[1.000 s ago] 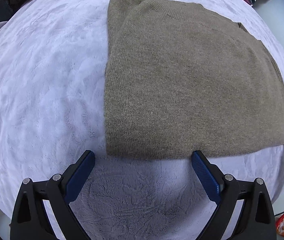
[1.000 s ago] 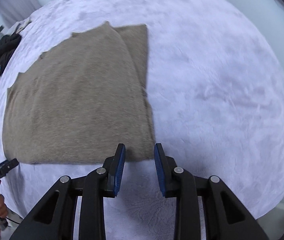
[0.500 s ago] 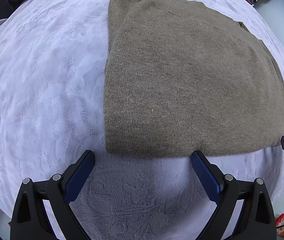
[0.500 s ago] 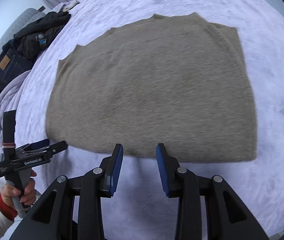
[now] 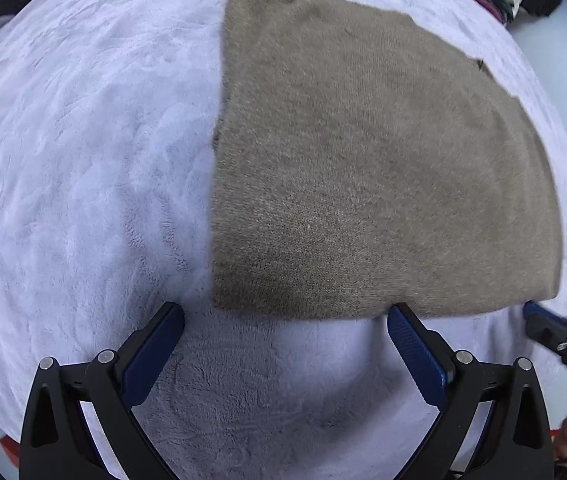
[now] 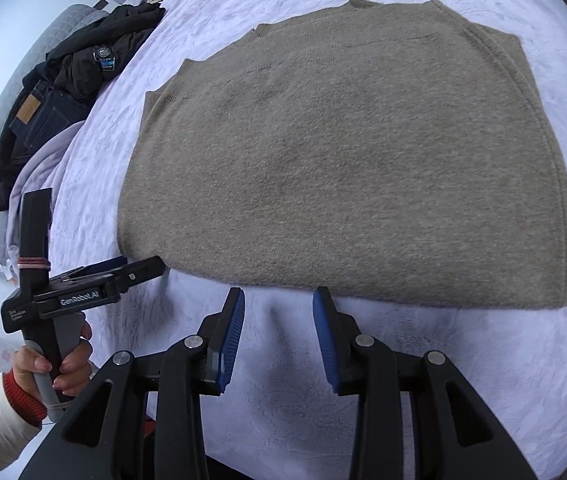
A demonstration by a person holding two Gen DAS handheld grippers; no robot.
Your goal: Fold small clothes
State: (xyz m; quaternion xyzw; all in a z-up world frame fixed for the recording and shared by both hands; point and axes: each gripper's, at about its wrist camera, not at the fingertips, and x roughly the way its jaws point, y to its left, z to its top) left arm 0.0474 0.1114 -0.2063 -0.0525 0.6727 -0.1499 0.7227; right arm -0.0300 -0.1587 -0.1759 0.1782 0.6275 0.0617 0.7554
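Our left gripper hangs spread wide at the near-left corner of the sweater — where it was a second ago. The sweater lies flat and folded on the blanket. Our right gripper, jaws partly apart and empty, has swung from the right corner to mid-hem — we judge both are lining up for the next fold.

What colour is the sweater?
The sweater is plain brownish-grey, clearest in the right wrist view.
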